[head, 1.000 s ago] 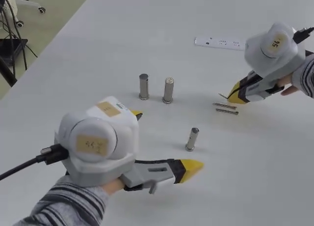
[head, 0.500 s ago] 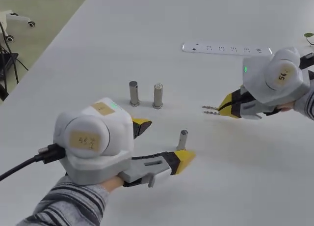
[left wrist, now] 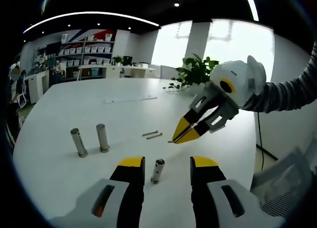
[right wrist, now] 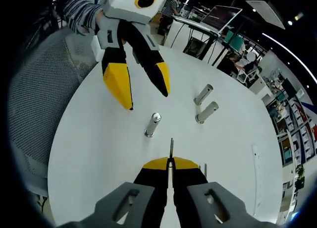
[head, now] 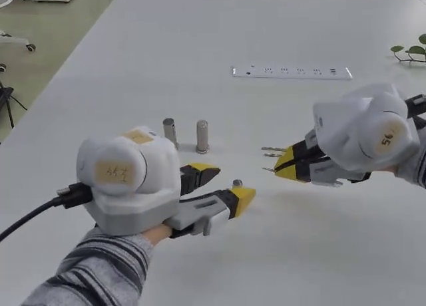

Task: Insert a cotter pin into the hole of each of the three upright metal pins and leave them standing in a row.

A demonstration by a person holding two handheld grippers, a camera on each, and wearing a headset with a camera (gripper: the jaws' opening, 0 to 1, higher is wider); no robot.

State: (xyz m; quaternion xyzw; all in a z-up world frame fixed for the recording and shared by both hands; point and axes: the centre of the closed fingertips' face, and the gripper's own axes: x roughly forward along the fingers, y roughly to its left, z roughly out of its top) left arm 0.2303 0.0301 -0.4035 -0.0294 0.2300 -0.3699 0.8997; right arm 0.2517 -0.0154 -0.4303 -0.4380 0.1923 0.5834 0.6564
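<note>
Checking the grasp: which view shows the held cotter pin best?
Right gripper view: the cotter pin juts straight from its shut fingers. Left gripper view: just the tip pokes out. Head view: a faint sliver.

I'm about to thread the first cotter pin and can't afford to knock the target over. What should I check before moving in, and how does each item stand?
1. Cotter pin held: ok. The right gripper is shut on the thin metal cotter pin, with its tip sticking out.
2. Target upright: ok. The near short grey metal pin stands on the white table.
3. Target steadied: not ok. The left gripper is open, with a jaw on either side of the pin, not touching it.
4. Hole facing the cotter pin: cannot tell.
5. Two far grey metal pins upright, side by side: ok.
6. Spare cotter pins: ok, two lie on the table.
</note>
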